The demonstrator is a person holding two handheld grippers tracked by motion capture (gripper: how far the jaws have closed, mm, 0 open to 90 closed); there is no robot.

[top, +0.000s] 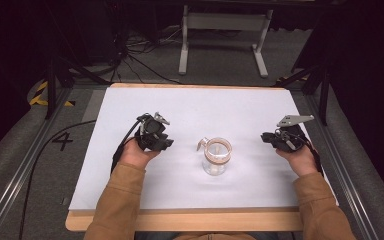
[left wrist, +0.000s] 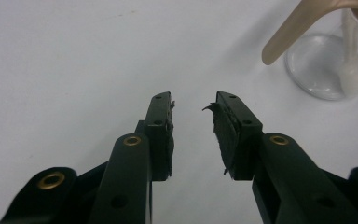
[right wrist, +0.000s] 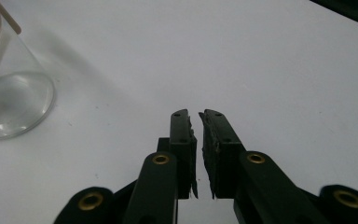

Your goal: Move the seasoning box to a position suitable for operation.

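Your left gripper (top: 155, 134) has its jaws apart, your right gripper (top: 280, 138) is nearly closed on nothing, both flanking the glass jar (top: 216, 157) mid-table (top: 130, 165), probably ready to grab.

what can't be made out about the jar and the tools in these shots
- Jar contents: too small in the high view to tell if anything is inside.
- Jar top: cut off by the upper edge in the left gripper view, by the left edge in the right gripper view.
- Beige rim piece: cropped, so its whole shape is unclear.
- Left tool jaws stand apart.
- Right tool jaws stand nearly together; whether they touch is unclear.
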